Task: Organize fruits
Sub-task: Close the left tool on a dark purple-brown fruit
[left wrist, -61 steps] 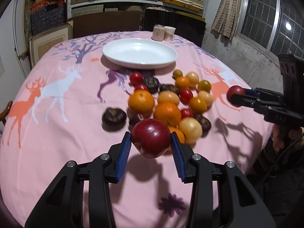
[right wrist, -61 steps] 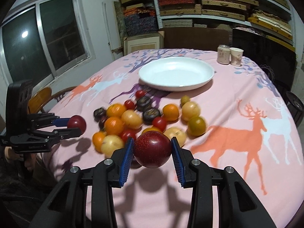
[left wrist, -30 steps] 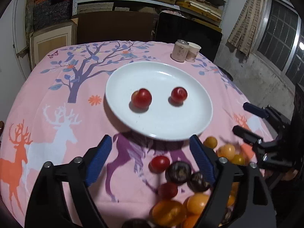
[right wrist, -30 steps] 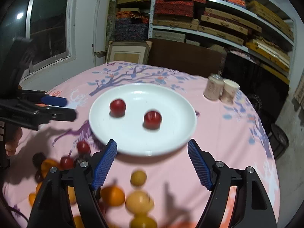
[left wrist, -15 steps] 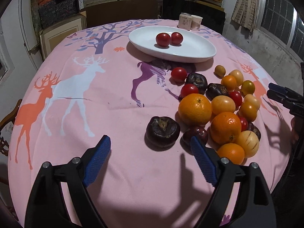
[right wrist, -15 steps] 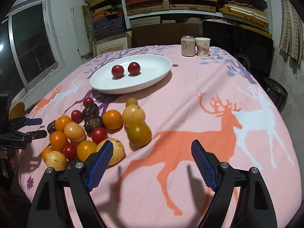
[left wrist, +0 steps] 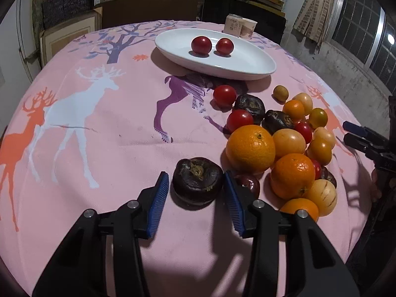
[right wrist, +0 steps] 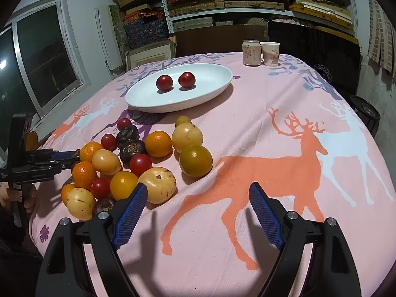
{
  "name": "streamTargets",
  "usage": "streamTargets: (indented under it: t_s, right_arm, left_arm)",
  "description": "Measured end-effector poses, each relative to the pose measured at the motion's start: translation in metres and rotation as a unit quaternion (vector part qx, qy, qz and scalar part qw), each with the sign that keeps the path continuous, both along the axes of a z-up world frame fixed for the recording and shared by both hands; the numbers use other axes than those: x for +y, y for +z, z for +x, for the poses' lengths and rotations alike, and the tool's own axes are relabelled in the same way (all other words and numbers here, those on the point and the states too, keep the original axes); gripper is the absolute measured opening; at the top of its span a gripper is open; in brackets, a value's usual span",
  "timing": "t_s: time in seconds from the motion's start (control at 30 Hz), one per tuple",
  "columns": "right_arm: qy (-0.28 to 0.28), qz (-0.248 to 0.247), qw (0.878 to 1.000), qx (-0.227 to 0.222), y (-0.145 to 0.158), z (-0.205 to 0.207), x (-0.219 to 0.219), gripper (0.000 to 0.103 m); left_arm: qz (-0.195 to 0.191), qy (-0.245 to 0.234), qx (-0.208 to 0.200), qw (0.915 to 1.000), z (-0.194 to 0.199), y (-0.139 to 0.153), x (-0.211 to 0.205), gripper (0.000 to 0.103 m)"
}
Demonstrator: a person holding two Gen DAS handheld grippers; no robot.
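Now, left gripper (left wrist: 196, 193): jaws have just been closing and bracket a dark purple mangosteen (left wrist: 197, 183), which sits on the pink tablecloth (left wrist: 111, 128) at the near edge of the fruit pile. Right pad looks against the rind; left pad shows a thin gap, so I cannot tell whether the clamp is complete. The fruit rests on the cloth, not lifted. Judgement: this one was chosen because it lies apart from the heap, with free cloth on its left side for a finger to slide in.

Right gripper (right wrist: 196, 212): fingers wide apart, nothing between them, only bare cloth and the orange deer print. Its left pad (right wrist: 130, 212) stands just beside a pale yellow round fruit (right wrist: 158, 184), not touching it as far as I can see. Judgement: poised to take a fruit from its side of the pile.

Outward: large orange (left wrist: 250, 147) just right of the mangosteen, then the mixed heap of oranges, yellow fruits, small red fruits and 2 more mangosteens. White oval plate (left wrist: 247, 66) beyond, holding 2 red plums (left wrist: 212, 45) side by side. Judgement: sorting by kind onto the plate, barely begun.

Far edge: 1 can (right wrist: 251, 52) and 1 paper cup (right wrist: 270, 54).
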State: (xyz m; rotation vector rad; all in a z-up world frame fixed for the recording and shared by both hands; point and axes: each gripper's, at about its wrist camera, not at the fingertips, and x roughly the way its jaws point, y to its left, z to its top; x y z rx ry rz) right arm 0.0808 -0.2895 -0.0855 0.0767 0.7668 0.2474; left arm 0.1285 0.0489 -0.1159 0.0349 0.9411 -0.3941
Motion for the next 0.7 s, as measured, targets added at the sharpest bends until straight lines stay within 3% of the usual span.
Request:
streamTargets:
  t_s: [0.43, 0.5, 0.57, 0.63, 0.7]
  right_arm:
    - [0.002, 0.008, 1.000, 0.008, -0.005, 0.005, -0.003, 0.085]
    - [0.002, 0.007, 1.000, 0.012, -0.006, 0.007, -0.002, 0.085]
    - [-0.002, 0.008, 1.000, 0.011, -0.007, 0.008, -0.001, 0.085]
    - [-0.004, 0.007, 1.000, 0.006, -0.007, 0.006, -0.001, 0.085]
    - [-0.003, 0.017, 1.000, 0.005, -0.008, 0.006, -0.003, 0.085]
  left_arm:
    - [0.017, 0.022, -0.010, 0.9996, 0.004, -0.002, 0.003, 0.042]
    - [0.037, 0.008, -0.014, 0.9992, 0.002, -0.002, -0.008, 0.057]
    - [0.026, 0.006, -0.011, 0.9996, 0.003, -0.002, -0.009, 0.063]
    - [0.019, 0.014, -0.011, 0.9997, 0.004, -0.001, -0.005, 0.056]
    - [0.012, 0.018, -0.010, 0.9997, 0.005, -0.001, -0.002, 0.040]
